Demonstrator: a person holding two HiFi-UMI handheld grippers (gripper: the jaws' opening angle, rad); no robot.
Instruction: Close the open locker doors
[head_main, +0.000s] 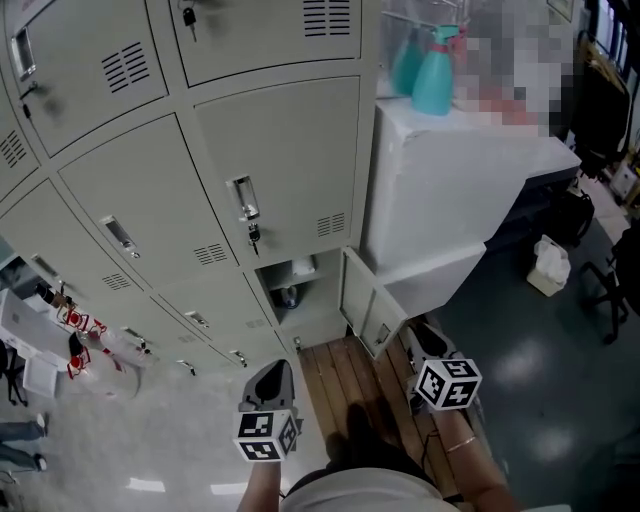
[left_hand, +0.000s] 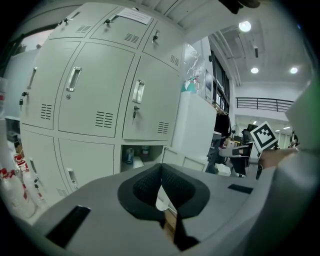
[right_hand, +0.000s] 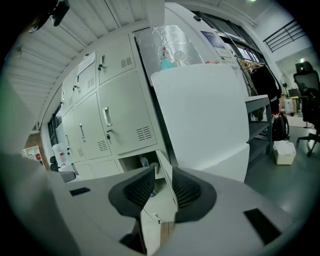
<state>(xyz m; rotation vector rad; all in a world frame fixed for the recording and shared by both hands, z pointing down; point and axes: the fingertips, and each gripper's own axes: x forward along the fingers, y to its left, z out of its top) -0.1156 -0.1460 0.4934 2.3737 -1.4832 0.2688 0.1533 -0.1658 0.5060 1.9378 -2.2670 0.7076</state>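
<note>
At the bottom right of the grey locker bank (head_main: 150, 190), one low locker compartment (head_main: 293, 288) stands open with small items inside. Its door (head_main: 362, 300) swings out to the right toward a white cabinet. My left gripper (head_main: 272, 370) hovers in front of and below the compartment; in the left gripper view its jaws (left_hand: 161, 167) meet at the tips with nothing between them. My right gripper (head_main: 425, 342) is right of the door, a little short of it. It (right_hand: 164, 170) stands open, and the door's edge (right_hand: 166, 181) shows through the gap, untouched.
A tall white cabinet (head_main: 450, 190) carrying teal spray bottles (head_main: 435, 70) stands right of the lockers. Wooden slats (head_main: 345, 380) cover the floor under me. Plastic bottles (head_main: 100, 345) lie at the left. A white bag (head_main: 548, 265) and a chair (head_main: 610, 280) are at the right.
</note>
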